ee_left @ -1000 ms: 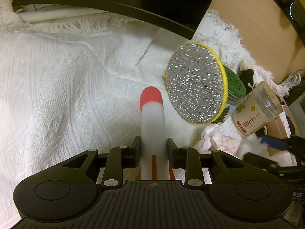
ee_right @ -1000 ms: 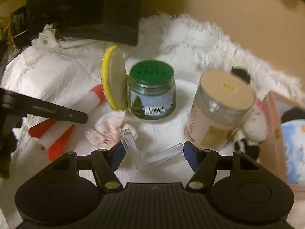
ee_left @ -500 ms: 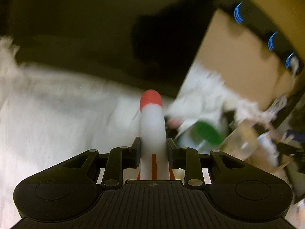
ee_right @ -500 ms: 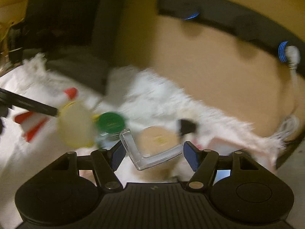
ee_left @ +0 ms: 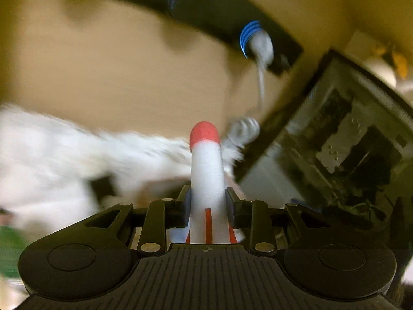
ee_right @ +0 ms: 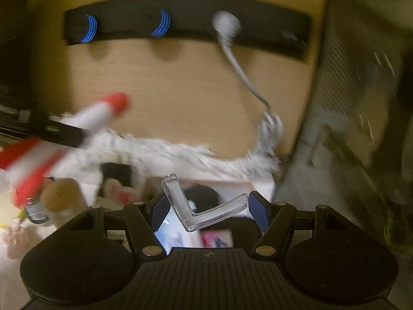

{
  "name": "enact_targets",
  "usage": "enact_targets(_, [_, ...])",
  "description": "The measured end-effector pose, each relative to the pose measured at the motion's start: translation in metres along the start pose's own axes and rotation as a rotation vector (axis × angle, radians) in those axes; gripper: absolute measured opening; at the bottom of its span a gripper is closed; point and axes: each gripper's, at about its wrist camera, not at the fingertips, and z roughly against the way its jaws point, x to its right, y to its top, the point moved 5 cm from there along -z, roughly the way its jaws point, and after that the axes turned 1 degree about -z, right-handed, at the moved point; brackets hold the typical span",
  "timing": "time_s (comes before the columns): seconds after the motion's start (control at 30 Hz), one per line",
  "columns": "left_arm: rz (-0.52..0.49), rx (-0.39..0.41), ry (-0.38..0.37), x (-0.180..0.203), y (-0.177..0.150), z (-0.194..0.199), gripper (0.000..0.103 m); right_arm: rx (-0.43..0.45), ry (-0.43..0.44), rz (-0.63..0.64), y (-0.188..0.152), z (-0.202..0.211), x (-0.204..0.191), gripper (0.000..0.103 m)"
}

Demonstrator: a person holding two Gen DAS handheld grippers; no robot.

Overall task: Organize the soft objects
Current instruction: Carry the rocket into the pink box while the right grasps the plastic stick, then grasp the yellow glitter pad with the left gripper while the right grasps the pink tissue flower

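Observation:
My left gripper (ee_left: pixel 207 201) is shut on a white foam rocket (ee_left: pixel 206 170) with a red nose and red fins, held up in the air and pointing forward. The rocket shows blurred at the left of the right wrist view (ee_right: pixel 77 126), with the left gripper's finger (ee_right: pixel 56 131) across it. My right gripper (ee_right: pixel 207 208) is shut on a clear L-shaped plastic piece (ee_right: pixel 198 206). Below it sit a box (ee_right: pixel 206 183) holding a pack (ee_right: pixel 178 235) and a dark round thing (ee_right: pixel 204 196).
A white fringed cloth (ee_right: pixel 180 155) covers the table. A black power strip (ee_right: pixel 180 18) with a white plug and cable (ee_right: pixel 240 69) is on the wooden wall. A dark glass-sided case (ee_left: pixel 335 139) stands at the right. Jars (ee_right: pixel 36 211) are blurred at lower left.
Both grippers have lifted and swung right, off the cloth and jars, toward the wall and the box. The rocket and the clear piece stay gripped. The views are blurred with motion.

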Motion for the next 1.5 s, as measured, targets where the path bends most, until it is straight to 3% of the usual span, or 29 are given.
enact_targets(0.1, [0.023,-0.045,0.031,0.017,-0.010,-0.058,0.031,-0.033,-0.021,-0.060,-0.015,-0.016,0.020,0.067])
enact_targets(0.3, [0.020,-0.087,0.103,0.017,-0.030,-0.115,0.032,-0.072,-0.051,-0.061,-0.039,-0.058,0.034,0.067])
enact_targets(0.5, [0.032,-0.134,0.148,0.006,-0.039,-0.124,0.038,-0.173,-0.014,0.009,-0.059,-0.096,0.020,0.070])
enact_targets(0.67, [-0.026,-0.139,0.107,0.015,-0.037,-0.112,0.039,-0.152,0.045,0.036,-0.073,-0.083,0.006,0.076])
enact_targets(0.8, [-0.047,-0.063,0.099,0.021,-0.029,-0.081,0.039,-0.073,0.036,0.039,-0.078,-0.052,0.000,0.084])
enact_targets(1.0, [-0.013,0.061,0.076,0.011,-0.021,-0.003,0.039,-0.048,0.059,-0.051,-0.089,-0.011,-0.003,0.085])
enact_targets(1.1, [-0.041,0.091,0.137,-0.004,-0.024,0.044,0.039,-0.061,0.054,-0.071,-0.094,0.001,-0.010,0.085])
enact_targets(1.27, [-0.104,0.176,0.334,-0.057,-0.037,0.131,0.039,-0.066,0.051,-0.075,-0.098,0.013,-0.034,0.085])
enact_targets(1.33, [-0.051,0.189,0.401,-0.094,-0.042,0.163,0.039,-0.083,0.074,-0.070,-0.100,0.013,-0.044,0.085])
enact_targets(1.4, [0.067,0.176,0.455,-0.142,-0.049,0.191,0.039,-0.116,0.100,-0.069,-0.105,0.012,-0.058,0.085])
enact_targets(1.5, [0.256,0.097,0.494,-0.209,-0.070,0.222,0.038,-0.180,0.146,-0.080,-0.112,0.006,-0.079,0.085])
